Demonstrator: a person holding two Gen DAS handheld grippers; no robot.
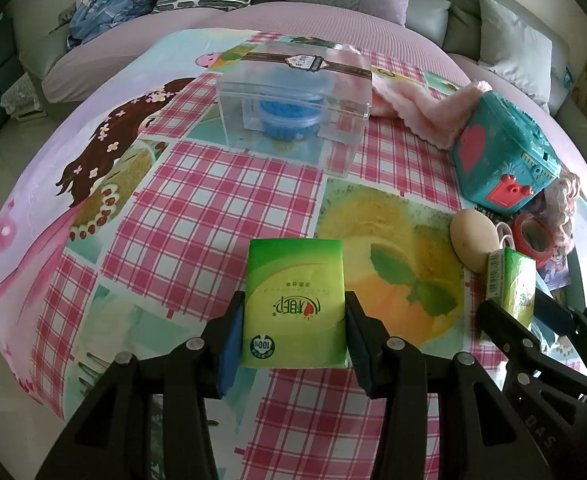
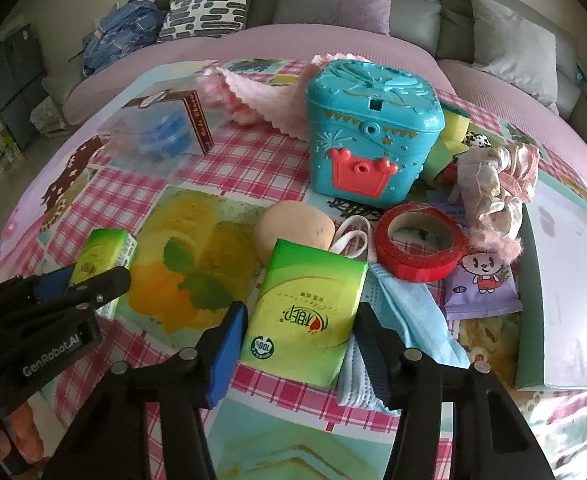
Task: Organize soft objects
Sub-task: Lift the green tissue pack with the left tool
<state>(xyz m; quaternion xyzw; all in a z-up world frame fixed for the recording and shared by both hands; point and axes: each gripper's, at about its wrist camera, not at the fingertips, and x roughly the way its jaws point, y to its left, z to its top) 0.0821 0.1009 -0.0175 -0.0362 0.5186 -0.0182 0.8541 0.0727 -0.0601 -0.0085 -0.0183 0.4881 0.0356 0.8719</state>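
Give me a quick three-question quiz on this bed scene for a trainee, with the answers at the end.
1. True or false: the red tape roll lies outside the clear box.
2. What is inside the clear box? A) a blue tub B) an egg C) a scrunchie
3. What does the left gripper, like the right gripper, have between its fingers?

Key: 1 true; 2 A; 3 a green tissue pack, one for each gripper.
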